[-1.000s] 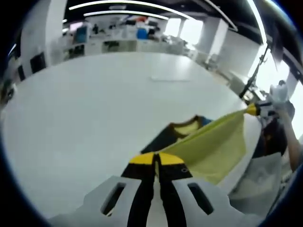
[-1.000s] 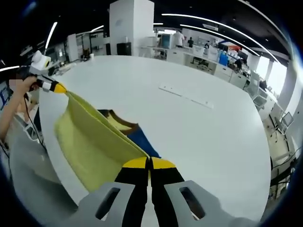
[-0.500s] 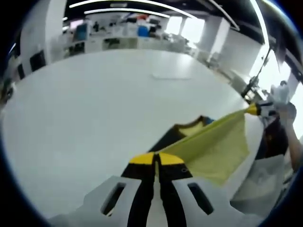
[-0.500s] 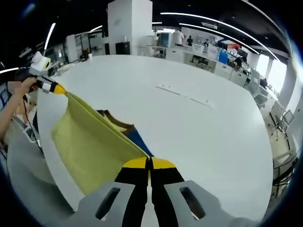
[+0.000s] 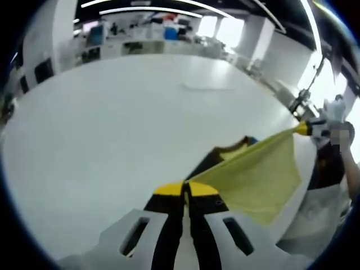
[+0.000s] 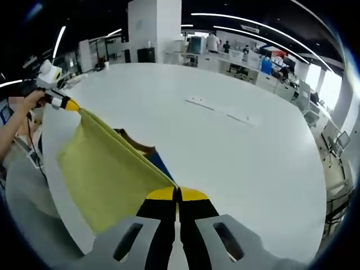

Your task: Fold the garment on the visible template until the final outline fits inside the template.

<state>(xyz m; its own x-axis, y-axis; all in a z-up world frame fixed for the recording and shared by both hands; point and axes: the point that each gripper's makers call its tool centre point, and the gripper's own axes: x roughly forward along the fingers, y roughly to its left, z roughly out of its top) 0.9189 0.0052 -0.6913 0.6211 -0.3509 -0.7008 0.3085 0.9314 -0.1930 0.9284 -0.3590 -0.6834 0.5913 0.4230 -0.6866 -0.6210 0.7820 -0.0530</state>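
A yellow garment (image 5: 256, 177) with dark and blue trim hangs stretched in the air between the two grippers, above the near edge of a big white table (image 5: 124, 118). My left gripper (image 5: 186, 188) is shut on one corner of it. At the far end of the cloth the right gripper (image 5: 304, 129) pinches the other corner. In the right gripper view the garment (image 6: 104, 171) drapes down to the left of my right gripper (image 6: 177, 194), shut on its corner, while the left gripper (image 6: 66, 103) holds the far corner. Its dark collar part (image 6: 135, 143) rests near the table.
Faint marks (image 6: 219, 112) lie on the white table (image 6: 236, 152) farther out. A person's hand (image 6: 25, 104) holds the left gripper. Desks, a white pillar (image 6: 154, 31) and office chairs stand beyond the table.
The garment's upper edge has been lifted slightly and pulled tauter; more of the yellow cloth hangs flat, covering most of the blue part. Both grippers stay shut.
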